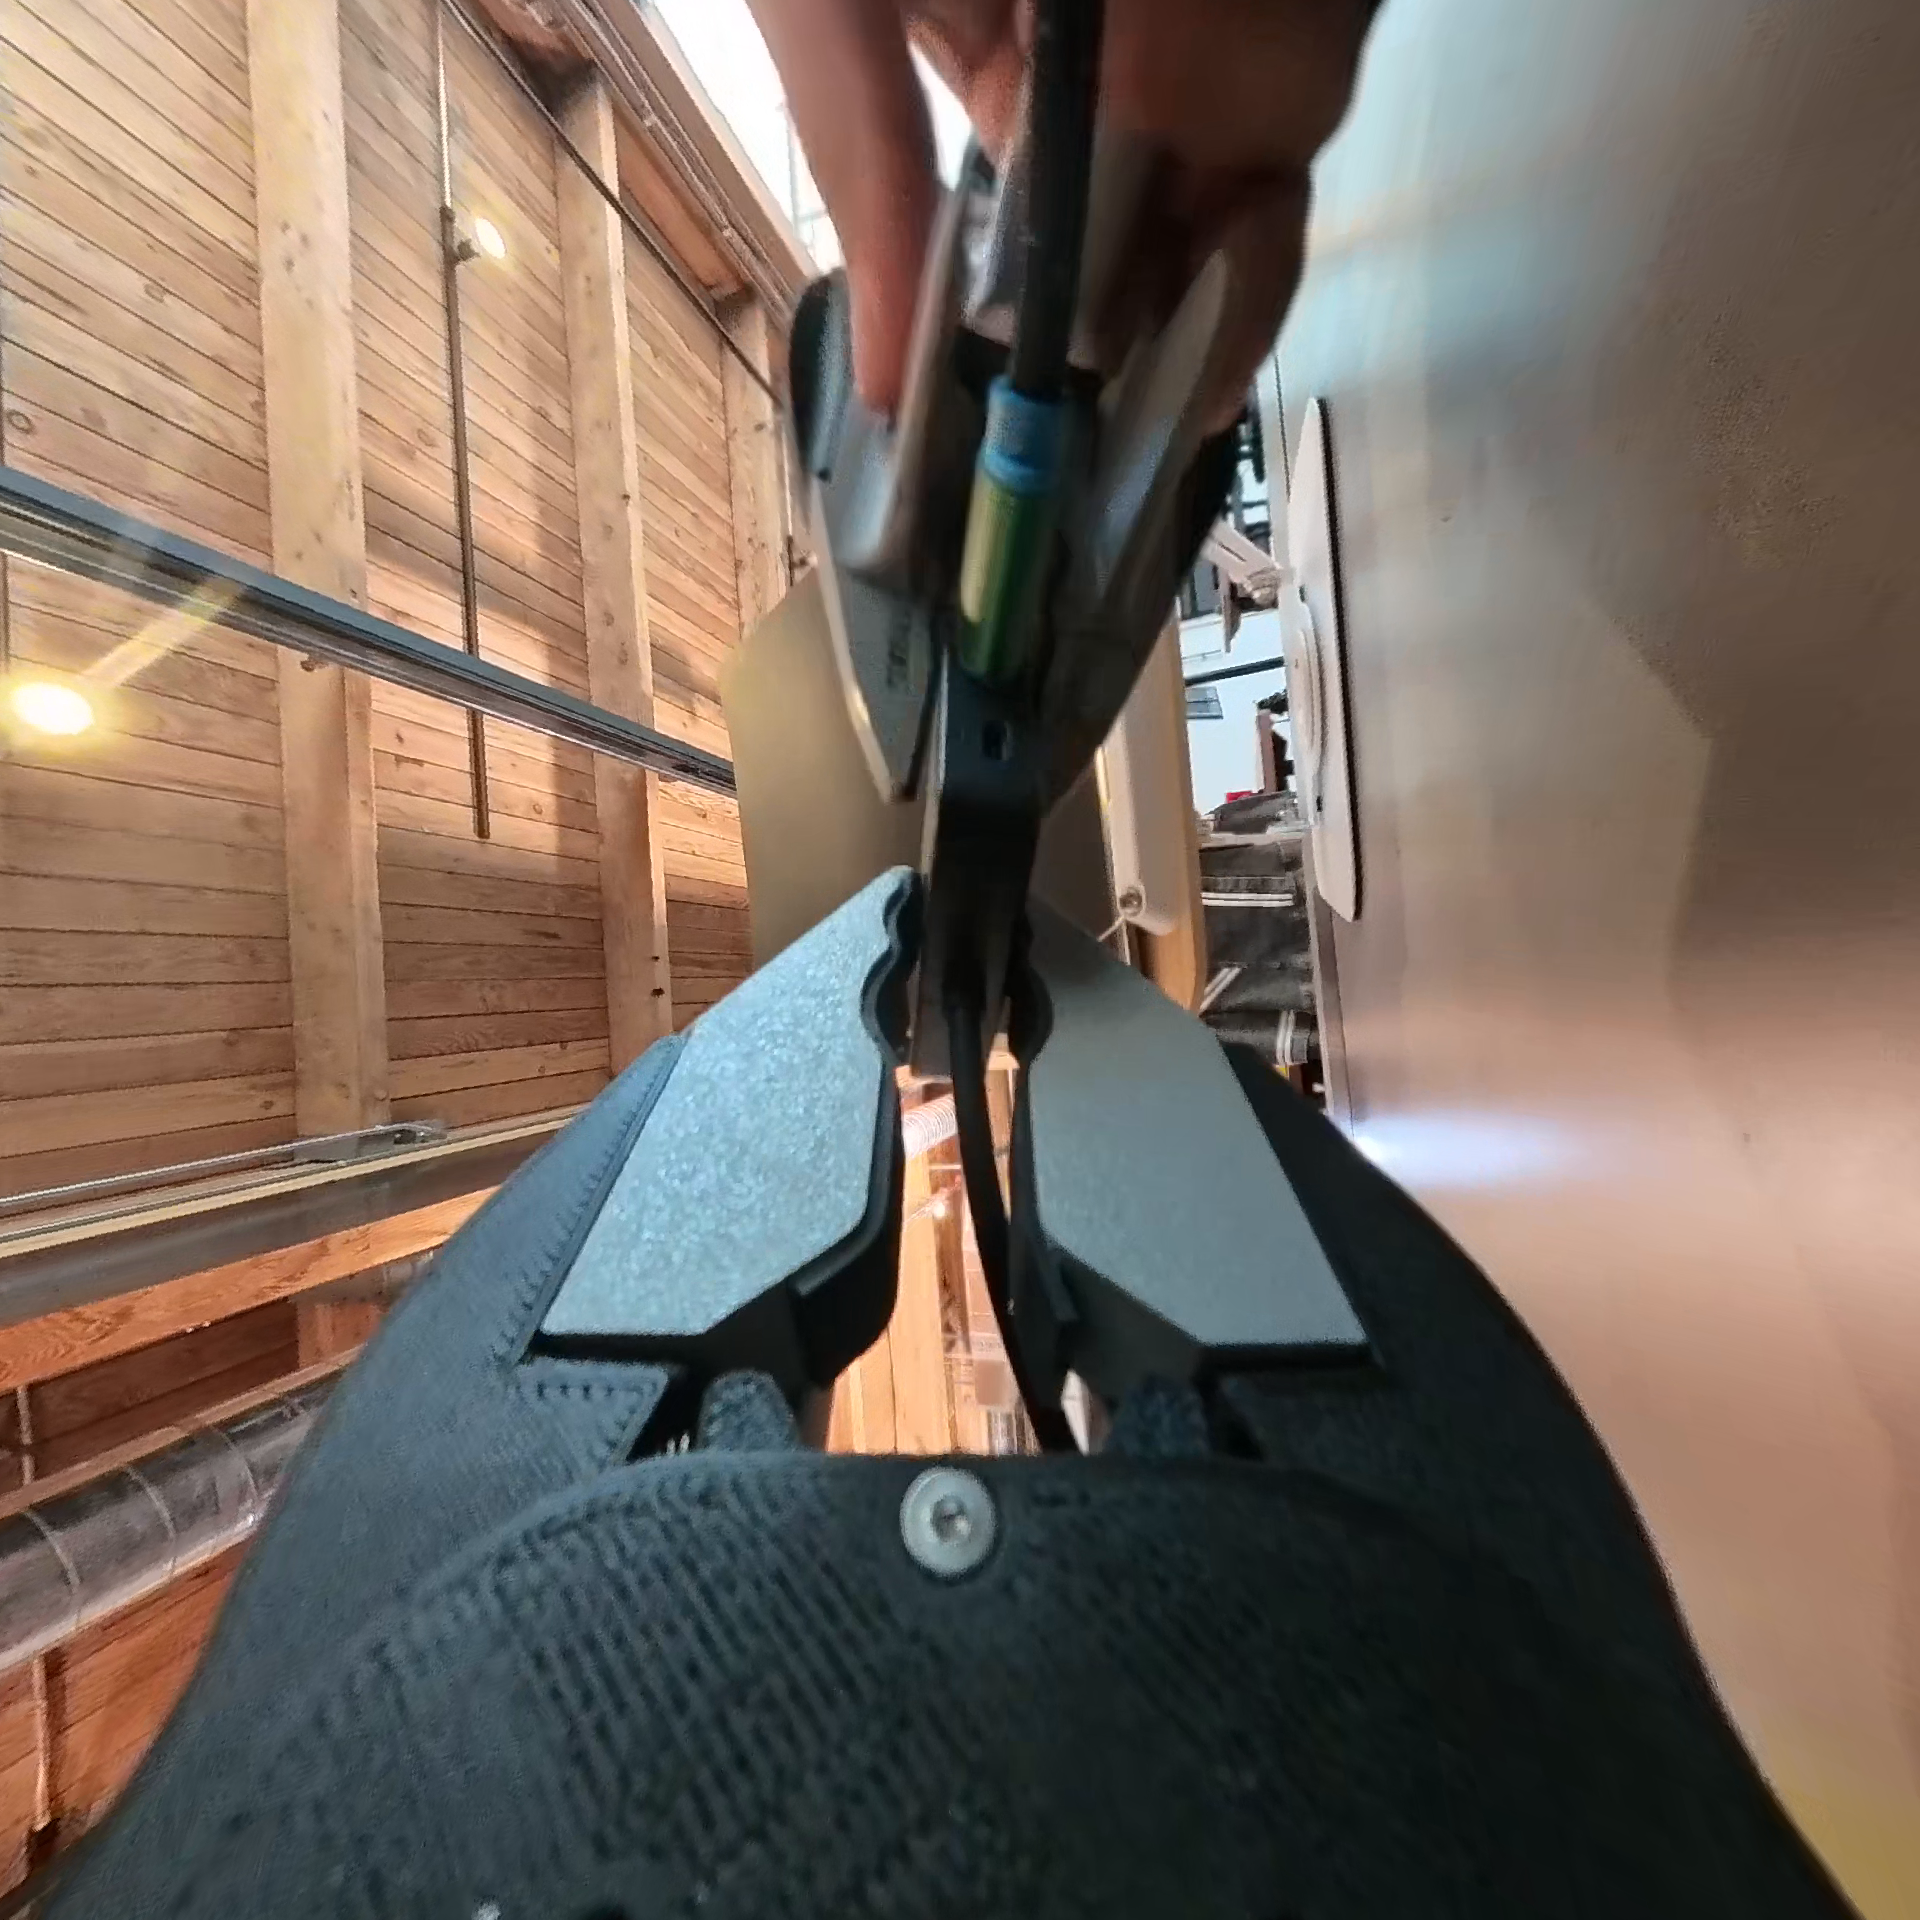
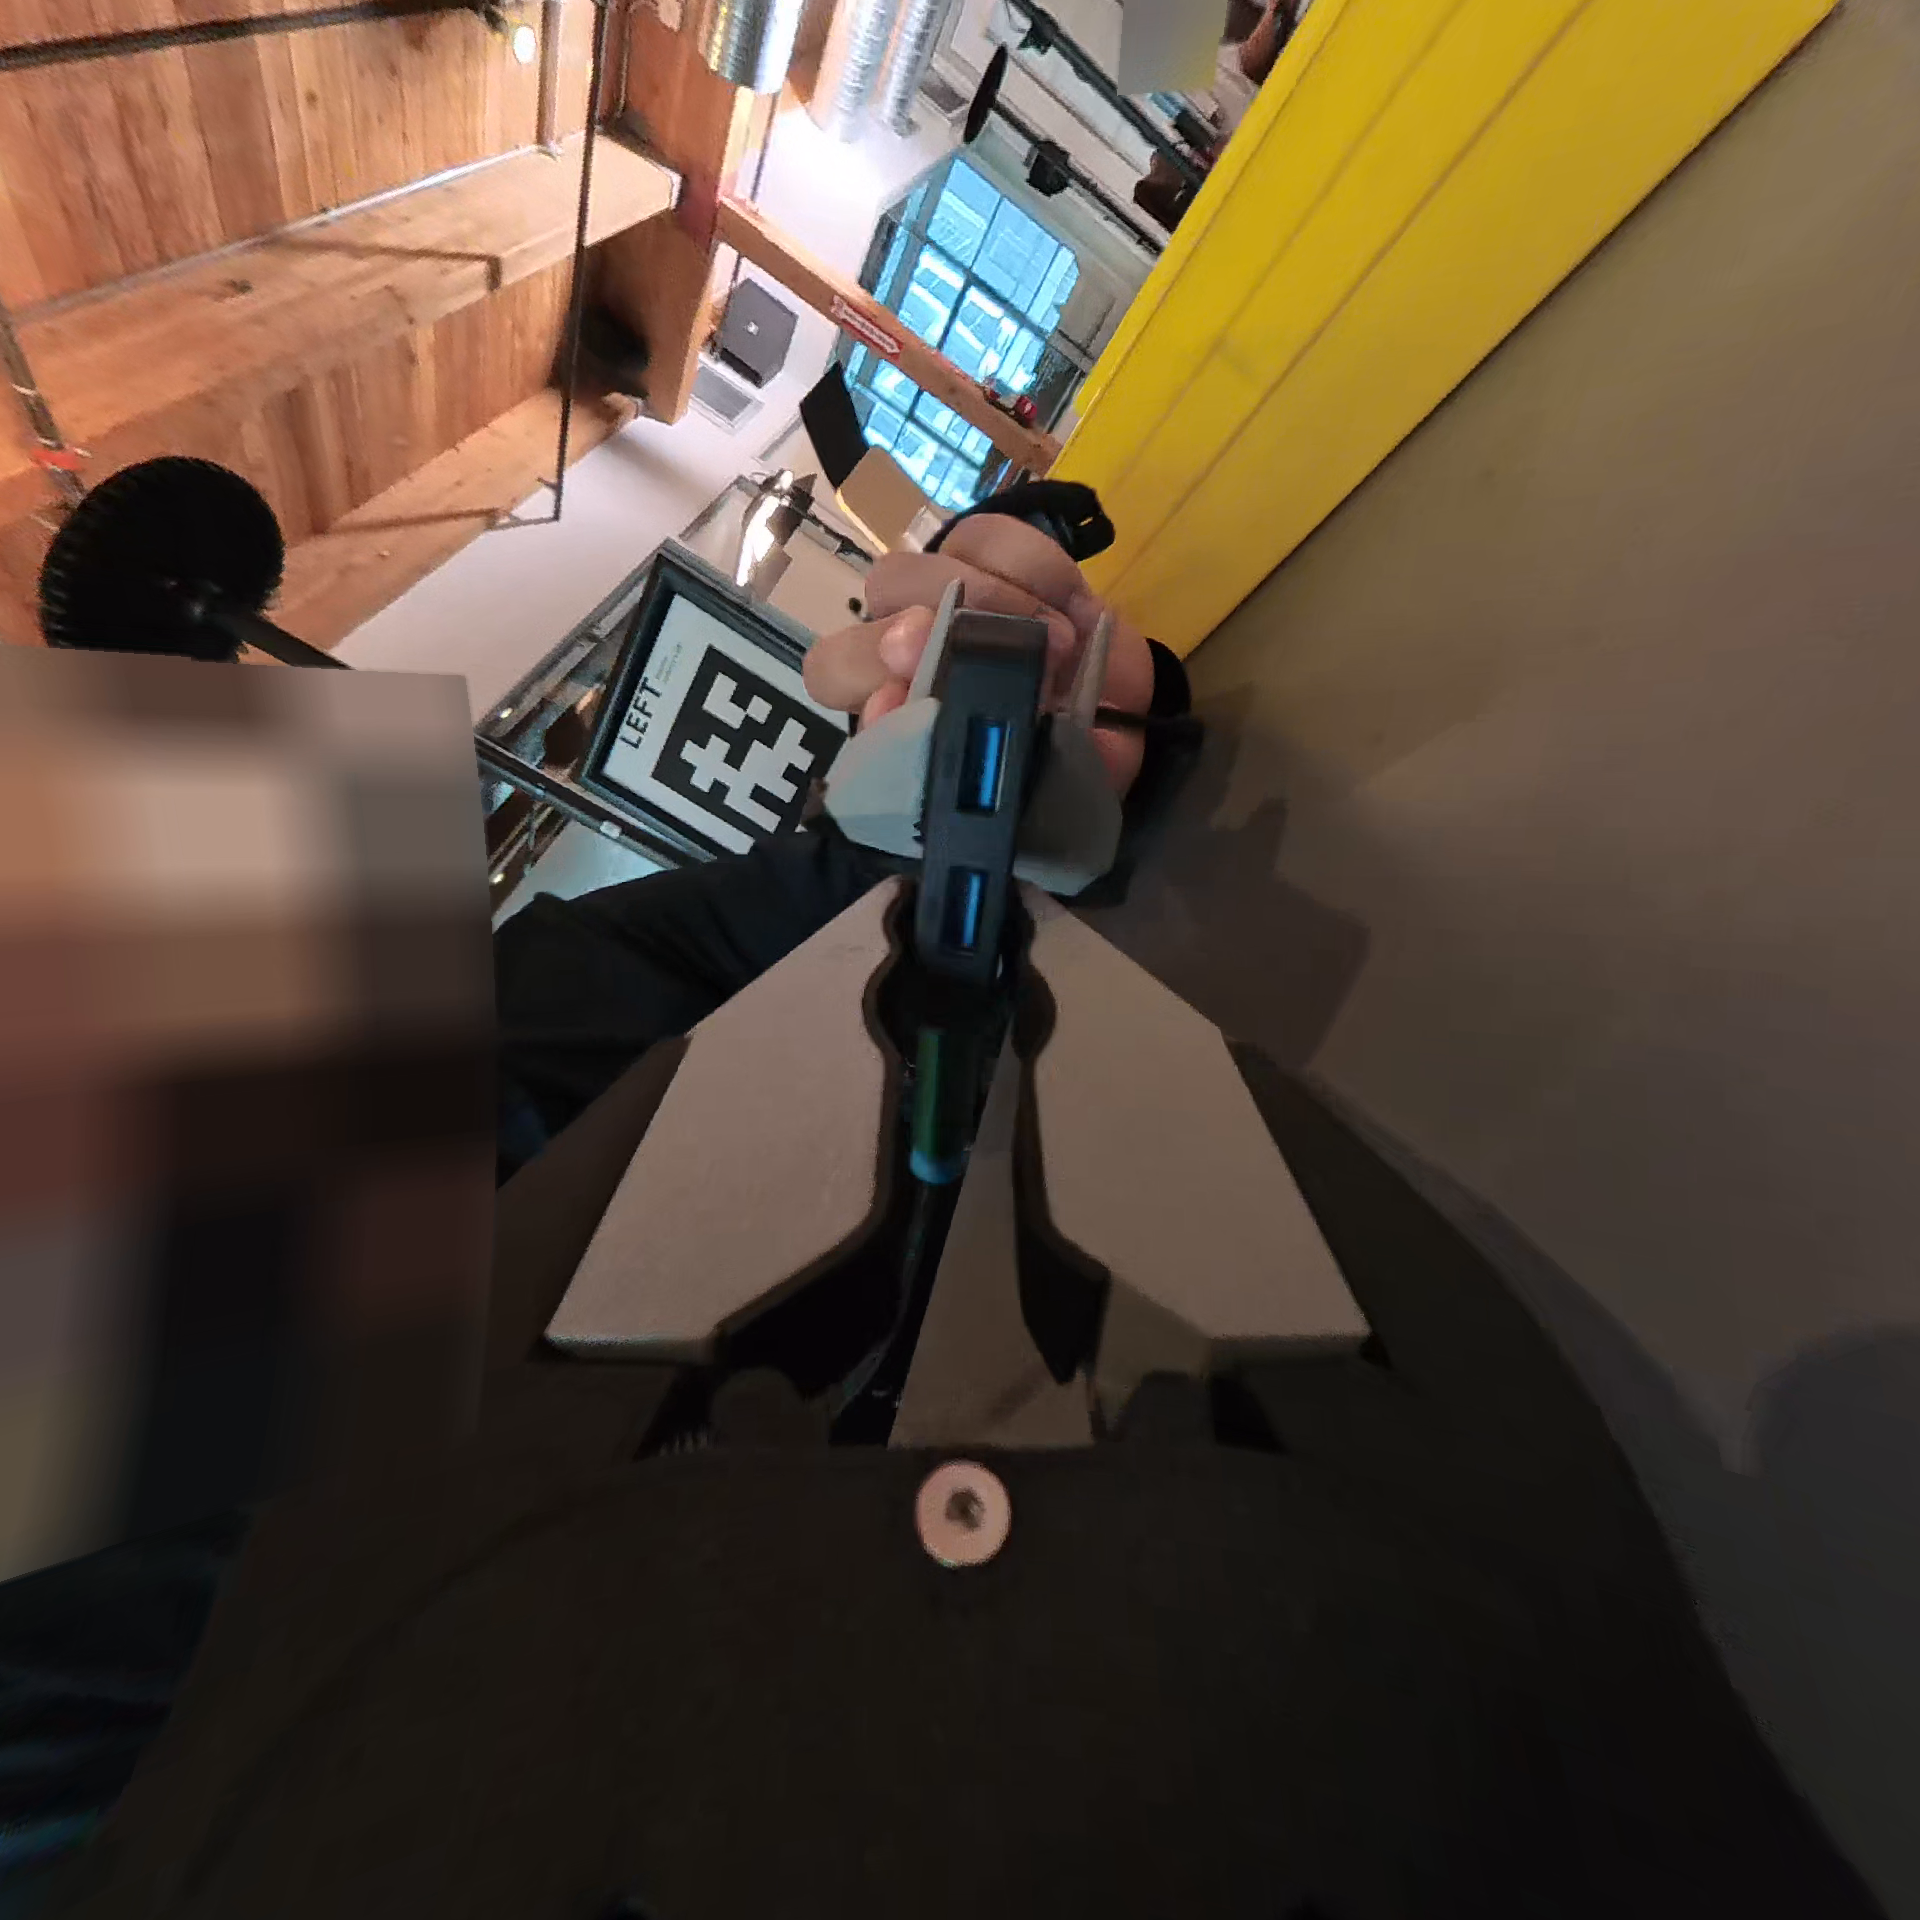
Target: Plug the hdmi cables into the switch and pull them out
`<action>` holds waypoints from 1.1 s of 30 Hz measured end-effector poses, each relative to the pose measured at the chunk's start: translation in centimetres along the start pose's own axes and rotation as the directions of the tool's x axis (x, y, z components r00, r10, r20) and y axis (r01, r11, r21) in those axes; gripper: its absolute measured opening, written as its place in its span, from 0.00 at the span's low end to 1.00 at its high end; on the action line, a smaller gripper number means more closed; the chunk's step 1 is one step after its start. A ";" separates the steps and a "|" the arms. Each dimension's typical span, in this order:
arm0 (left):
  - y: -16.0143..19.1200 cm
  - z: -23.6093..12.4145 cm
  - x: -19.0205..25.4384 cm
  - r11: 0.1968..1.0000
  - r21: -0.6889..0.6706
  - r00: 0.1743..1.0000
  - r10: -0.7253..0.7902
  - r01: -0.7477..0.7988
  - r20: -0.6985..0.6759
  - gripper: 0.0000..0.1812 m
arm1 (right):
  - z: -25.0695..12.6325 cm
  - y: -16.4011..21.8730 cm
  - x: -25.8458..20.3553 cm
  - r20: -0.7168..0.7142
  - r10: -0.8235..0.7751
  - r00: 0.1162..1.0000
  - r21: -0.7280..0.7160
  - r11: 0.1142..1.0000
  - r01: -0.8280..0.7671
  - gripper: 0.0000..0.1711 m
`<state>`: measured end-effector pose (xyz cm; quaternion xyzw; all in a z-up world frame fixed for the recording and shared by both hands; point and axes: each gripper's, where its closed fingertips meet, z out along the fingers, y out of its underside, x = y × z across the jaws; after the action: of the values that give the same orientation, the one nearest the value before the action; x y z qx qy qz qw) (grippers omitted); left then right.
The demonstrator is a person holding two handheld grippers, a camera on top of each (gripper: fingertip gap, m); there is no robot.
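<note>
So my left gripper point(image 1: 961, 971) is pinched on one end of the dark switch point(image 1: 982, 748), its thin black lead point(image 1: 982, 1174) trailing back between the fingers. My right gripper point(image 2: 961, 940) clamps the other end, just past two blue ports point(image 2: 987, 764), with a green-and-blue HDMI plug point(image 2: 940, 1101) seated in the switch between its pads. Both point upward. Beyond them runs a plank ceiling point(image 1: 343, 520) with lit lamps point(image 1: 50, 707), a pale wall point(image 1: 1610, 727), a yellow panel point(image 2: 1351, 312) and a paned window point(image 2: 966, 301).
</note>
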<state>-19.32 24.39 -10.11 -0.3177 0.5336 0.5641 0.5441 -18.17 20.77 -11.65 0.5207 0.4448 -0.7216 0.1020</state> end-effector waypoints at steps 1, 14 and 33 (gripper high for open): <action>0.0 -0.1 0.0 1.000 -0.005 1.000 -0.010 0.010 -0.003 0.07 | 0.3 0.1 0.1 0.010 0.014 1.000 0.001 1.000 -0.014 0.07; 0.8 -0.3 1.0 0.348 -0.092 0.287 -0.874 0.933 -0.393 0.22 | -4.0 -0.6 -1.4 -0.158 -0.122 0.980 0.075 0.988 0.136 0.06; 7.1 -1.1 -1.5 -0.138 -0.048 -0.146 -0.954 0.989 -0.262 0.17 | -22.4 -10.3 -29.4 -0.879 -0.316 0.357 -0.068 0.824 0.563 0.06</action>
<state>-26.05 24.12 -7.15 -0.6192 0.2119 -0.1205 0.7464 3.21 34.26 17.23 0.6767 0.4641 -0.4102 -0.3979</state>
